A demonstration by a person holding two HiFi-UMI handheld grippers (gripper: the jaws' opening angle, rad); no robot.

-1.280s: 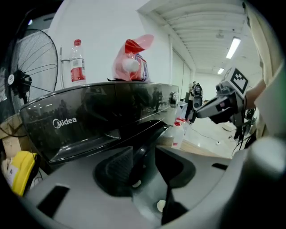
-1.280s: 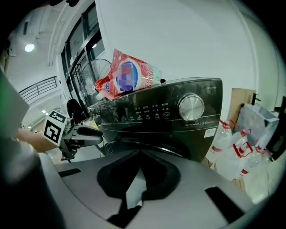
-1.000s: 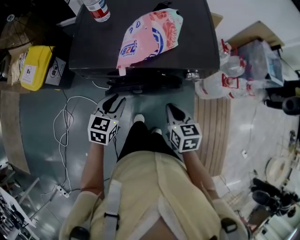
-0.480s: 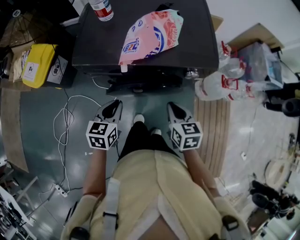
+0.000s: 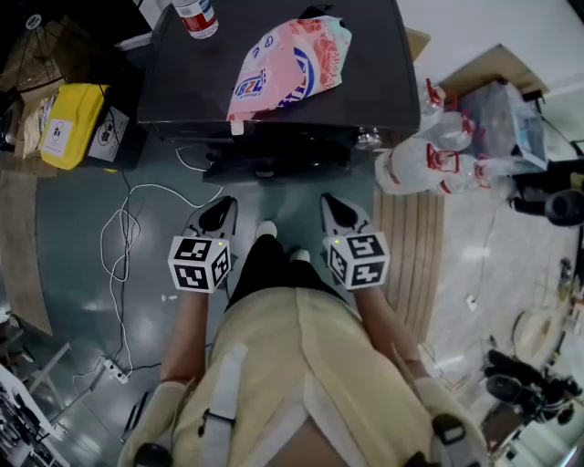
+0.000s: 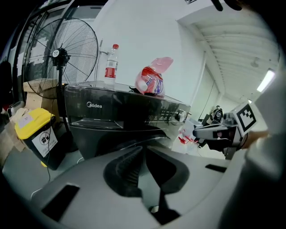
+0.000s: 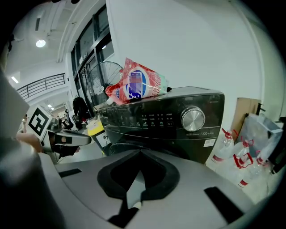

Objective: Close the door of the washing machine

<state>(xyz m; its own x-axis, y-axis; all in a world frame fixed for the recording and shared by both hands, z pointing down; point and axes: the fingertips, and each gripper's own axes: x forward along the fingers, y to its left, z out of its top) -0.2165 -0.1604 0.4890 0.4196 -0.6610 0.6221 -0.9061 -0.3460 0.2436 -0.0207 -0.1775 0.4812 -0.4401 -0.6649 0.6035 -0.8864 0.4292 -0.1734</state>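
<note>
The black front-loading washing machine (image 5: 274, 91) stands in front of me. Its round dark door (image 5: 274, 162) lies against the machine's front, just under the control panel. My left gripper (image 5: 217, 216) hovers over the floor a short way in front of the door, left of my shoes. Its jaws are closing, tips almost together, and nothing is between them (image 6: 144, 150). My right gripper (image 5: 334, 212) hangs level with it on the right, shut and empty (image 7: 140, 154). Neither gripper touches the machine (image 6: 125, 112).
A pink detergent pouch (image 5: 287, 64) and a water bottle (image 5: 193, 16) sit on the machine's top. A yellow bin (image 5: 66, 128) stands to its left, and a standing fan (image 6: 62, 53) is behind that. White cables (image 5: 123, 246) trail on the floor at left; bagged plastic bottles (image 5: 429, 160) lie at right.
The left gripper's jaws, spread apart a second ago, have come together, and that hand has drawn slightly back from the door. The right gripper has hardly moved.
</note>
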